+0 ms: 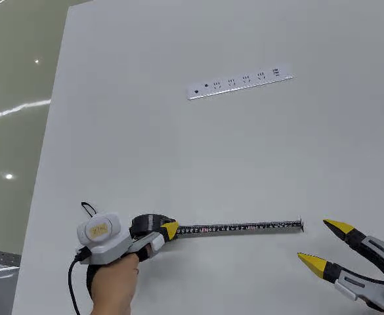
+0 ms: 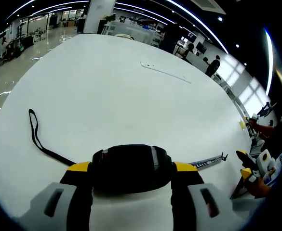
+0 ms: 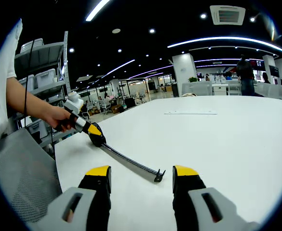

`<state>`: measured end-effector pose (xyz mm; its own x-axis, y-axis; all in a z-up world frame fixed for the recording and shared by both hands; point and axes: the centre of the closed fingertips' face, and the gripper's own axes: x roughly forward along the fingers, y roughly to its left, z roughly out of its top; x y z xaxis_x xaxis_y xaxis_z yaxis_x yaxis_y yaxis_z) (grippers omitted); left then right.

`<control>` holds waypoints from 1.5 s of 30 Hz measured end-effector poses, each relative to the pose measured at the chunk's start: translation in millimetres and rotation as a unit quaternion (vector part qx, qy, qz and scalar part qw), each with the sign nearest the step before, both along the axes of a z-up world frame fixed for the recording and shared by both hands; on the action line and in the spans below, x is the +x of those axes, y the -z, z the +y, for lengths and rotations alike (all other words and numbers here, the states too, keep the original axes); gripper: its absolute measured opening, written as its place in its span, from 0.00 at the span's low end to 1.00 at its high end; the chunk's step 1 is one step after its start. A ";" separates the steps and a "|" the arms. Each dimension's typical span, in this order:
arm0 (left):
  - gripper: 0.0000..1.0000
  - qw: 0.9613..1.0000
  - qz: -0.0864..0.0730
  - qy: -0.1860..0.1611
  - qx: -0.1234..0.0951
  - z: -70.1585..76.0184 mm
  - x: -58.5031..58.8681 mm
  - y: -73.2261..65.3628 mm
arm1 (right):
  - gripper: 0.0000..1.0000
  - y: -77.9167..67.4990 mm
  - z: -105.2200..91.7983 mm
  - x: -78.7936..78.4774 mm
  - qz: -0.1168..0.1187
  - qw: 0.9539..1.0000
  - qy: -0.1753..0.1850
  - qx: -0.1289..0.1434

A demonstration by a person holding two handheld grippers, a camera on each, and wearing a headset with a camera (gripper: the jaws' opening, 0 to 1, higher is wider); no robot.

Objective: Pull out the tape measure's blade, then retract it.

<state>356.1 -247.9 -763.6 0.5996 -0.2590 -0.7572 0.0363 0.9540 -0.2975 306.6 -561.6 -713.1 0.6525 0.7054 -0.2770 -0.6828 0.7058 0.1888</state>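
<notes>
Your left tongs (image 1: 160, 236) are clamped on the tape measure (image 2: 131, 168), anchoring its case so the blade (image 1: 244, 228) lies stretched along the bench (image 1: 178, 151). Your right tongs (image 1: 314, 240) gape apart just beside the hook (image 1: 301, 225), apparently free of it.

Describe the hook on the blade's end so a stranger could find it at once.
On the white table, nearer than the power strip, a dark blade lies flat. At its end away from the left gripper stands the hook: a small dark crosswise tab, facing the open right gripper.
</notes>
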 end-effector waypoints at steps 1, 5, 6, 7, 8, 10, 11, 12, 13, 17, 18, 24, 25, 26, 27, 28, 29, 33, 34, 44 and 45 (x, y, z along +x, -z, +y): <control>0.63 1.000 0.001 0.001 0.002 0.1 0.0 0.5 | 0.51 0.0 0.1 0.0 0.000 1.000 0.000 0.001; 0.63 1.000 0.002 0.002 0.006 -1.2 -1.1 -1.0 | 0.51 0.2 -0.5 0.1 0.000 1.000 -0.001 0.001; 0.63 1.000 0.002 0.002 0.007 -1.0 -0.9 -0.8 | 0.51 0.2 -0.5 0.1 -0.001 1.000 -0.001 0.000; 0.63 1.000 0.003 0.003 0.008 -1.1 -1.0 -0.8 | 0.51 -0.1 -0.4 0.0 0.000 1.000 -0.001 0.000; 0.63 1.000 0.004 0.003 0.008 -0.7 -0.9 0.0 | 0.51 -0.1 -0.4 0.0 -0.001 1.000 -0.001 -0.001; 0.63 1.000 0.004 0.003 0.009 -0.8 -1.0 0.1 | 0.51 -0.1 -0.2 -0.2 0.000 1.000 -0.002 0.000; 0.63 1.000 0.005 0.003 0.009 -0.9 -1.1 0.1 | 0.51 0.1 -0.2 -0.3 0.000 1.000 -0.002 -0.001; 0.63 1.000 0.005 0.004 0.010 -0.8 -1.0 0.1 | 0.50 -0.1 -0.1 -0.4 0.000 1.000 -0.003 -0.001; 0.63 1.000 0.005 0.005 0.011 -0.9 -1.3 0.0 | 0.51 -0.4 0.0 -0.4 0.000 1.000 -0.003 0.000; 0.62 1.000 0.004 0.004 0.012 -0.4 -1.4 0.0 | 0.50 0.2 0.3 -1.1 0.001 1.000 -0.003 0.000; 0.62 1.000 0.003 0.004 0.012 -0.5 -1.4 -0.1 | 0.50 0.5 0.4 -1.5 0.002 1.000 -0.003 0.000; 0.62 1.000 0.003 0.005 0.012 -0.5 -1.1 -0.3 | 0.50 2.2 1.8 -2.3 0.005 1.000 -0.007 0.001; 0.62 1.000 0.003 0.005 0.013 -0.6 -1.1 -0.3 | 0.50 2.7 1.9 -2.1 0.004 1.000 -0.008 0.000; 0.62 1.000 0.003 0.005 0.013 -0.2 -0.9 0.2 | 0.49 3.5 2.5 -1.9 0.006 1.000 -0.010 0.001; 0.62 1.000 0.002 0.005 0.013 -0.2 -0.8 0.2 | 0.49 4.2 2.9 -1.8 0.007 1.000 -0.010 0.002; 0.62 1.000 0.003 0.005 0.013 -0.5 -1.0 -0.2 | 0.49 5.4 3.5 -1.4 0.009 1.000 -0.013 0.002; 0.62 1.000 0.003 0.005 0.013 -0.5 -1.0 -0.2 | 0.49 6.7 4.4 -1.4 0.013 1.000 -0.017 0.004; 0.62 1.000 0.004 0.006 0.012 -0.2 -0.8 0.6 | 0.49 12.3 7.6 2.7 0.023 0.999 -0.035 0.006; 0.62 1.000 0.003 0.006 0.013 -0.1 -0.7 0.7 | 0.49 13.8 7.9 4.1 0.025 0.999 -0.038 0.005; 0.62 1.000 0.005 0.007 0.012 -0.8 -1.2 0.0 | 0.45 26.0 6.5 19.5 0.037 0.997 -0.061 0.014; 0.62 1.000 0.004 0.007 0.012 -0.8 -1.2 0.0 | 0.45 25.5 7.4 19.9 0.038 0.997 -0.063 0.016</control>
